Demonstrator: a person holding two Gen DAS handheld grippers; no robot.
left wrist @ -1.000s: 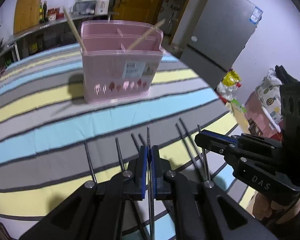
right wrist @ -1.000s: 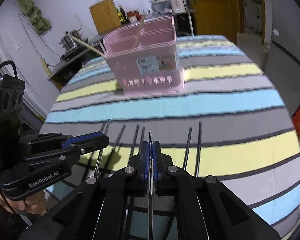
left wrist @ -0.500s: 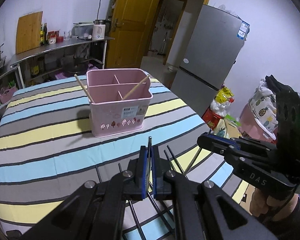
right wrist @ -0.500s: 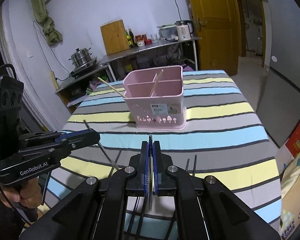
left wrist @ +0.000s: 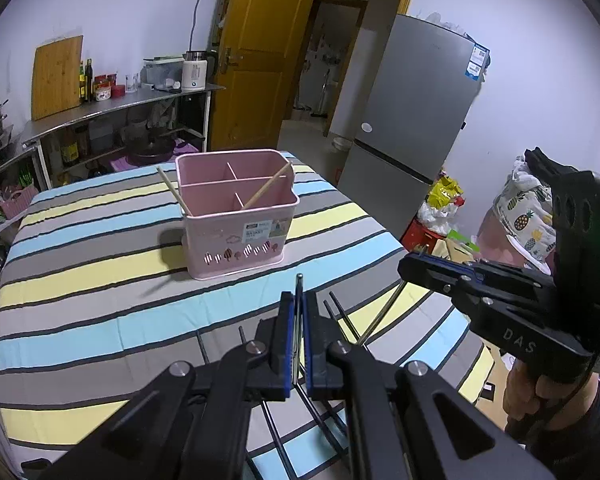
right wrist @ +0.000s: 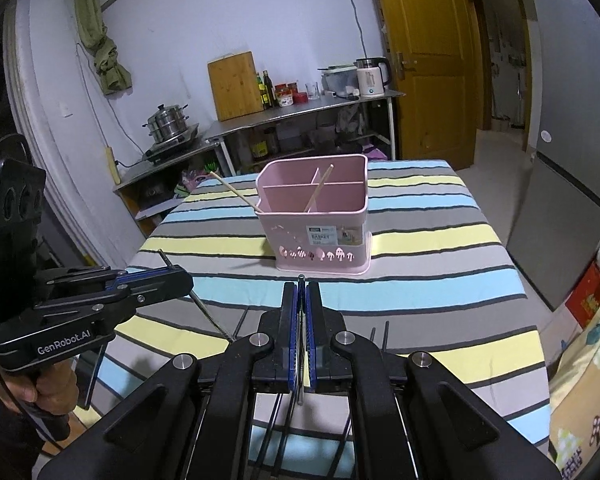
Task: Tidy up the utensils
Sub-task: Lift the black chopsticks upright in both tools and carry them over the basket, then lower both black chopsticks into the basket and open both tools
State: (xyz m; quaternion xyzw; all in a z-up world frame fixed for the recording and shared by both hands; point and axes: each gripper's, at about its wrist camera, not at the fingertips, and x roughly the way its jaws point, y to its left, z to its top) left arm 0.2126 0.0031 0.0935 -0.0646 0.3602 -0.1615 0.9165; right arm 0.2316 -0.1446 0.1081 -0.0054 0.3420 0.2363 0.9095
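A pink utensil basket (left wrist: pixel 236 216) (right wrist: pixel 320 220) with dividers stands mid-table and holds two wooden chopsticks (left wrist: pixel 268 190). My left gripper (left wrist: pixel 298 304) is shut on a metal chopstick (left wrist: pixel 299 284), held high above the near table edge. My right gripper (right wrist: pixel 301 300) is shut on another metal chopstick (right wrist: pixel 300 280), raised level with it. Each gripper shows in the other's view, the right one (left wrist: pixel 416 264) with its chopstick hanging down, the left one (right wrist: pixel 180 276) likewise. Several metal chopsticks (left wrist: pixel 340 316) (right wrist: pixel 380 332) lie on the table below the grippers.
The table has a striped cloth (left wrist: pixel 100 272) in blue, yellow and grey. A grey fridge (left wrist: pixel 412 120) stands to the right, a steel counter (right wrist: pixel 300 112) with bottles and a kettle behind, and a yellow door (left wrist: pixel 256 48) beyond. Bags (left wrist: pixel 528 216) sit by the table's right edge.
Both grippers have lifted up and back from the table, each carrying a metal chopstick. The basket now looks smaller and farther below.
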